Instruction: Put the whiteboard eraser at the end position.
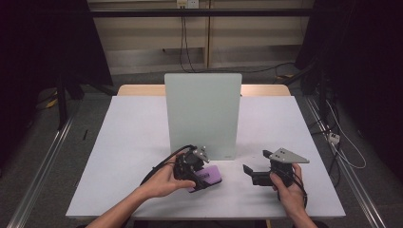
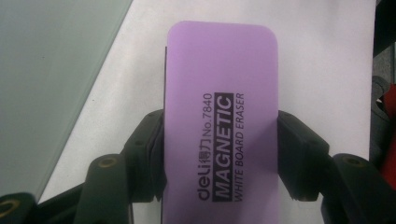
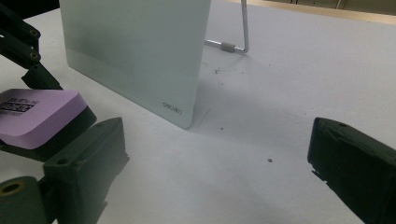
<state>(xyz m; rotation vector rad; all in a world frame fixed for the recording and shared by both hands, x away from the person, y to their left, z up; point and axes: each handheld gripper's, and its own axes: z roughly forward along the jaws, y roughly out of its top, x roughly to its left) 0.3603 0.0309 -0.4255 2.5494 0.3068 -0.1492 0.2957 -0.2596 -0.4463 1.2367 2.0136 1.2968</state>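
- Dark lab room, cables on the floor; white worktop (image 1: 123, 142) with a pale green glass whiteboard panel (image 1: 203, 114) standing upright mid-table on a bent metal wire stand (image 3: 238, 32).
- Left tool (image 2: 219, 154) is clenched on a purple rounded-rectangle magnetic whiteboard eraser (image 2: 222, 93); pads (image 2: 294, 154) press both long edges around mid-length, printed face up toward the camera.
- High view: eraser (image 1: 209, 175) sits low over the worktop, just in front of the panel's lower left corner, near it but not touching.
- Right gripper view: eraser's dark felt underside looks to be at or just off the worktop; can't tell if it's in contact.
- Right tool (image 1: 256, 172) is released, jaws wide, nothing between them, parked on the worktop right of the panel, well apart from the eraser.
- Step in hand, my read: carrying the eraser to or from the panel.
- To do it well:
  - keep the squeeze square on the long edges, plastic shell is slick and could twist out
  - tilt so the felt side meets the glass flat, not an edge
  - light push only; the panel rests on a thin wire stand and may tip or slide back
  - right tool is free to brace the panel's right edge if needed.
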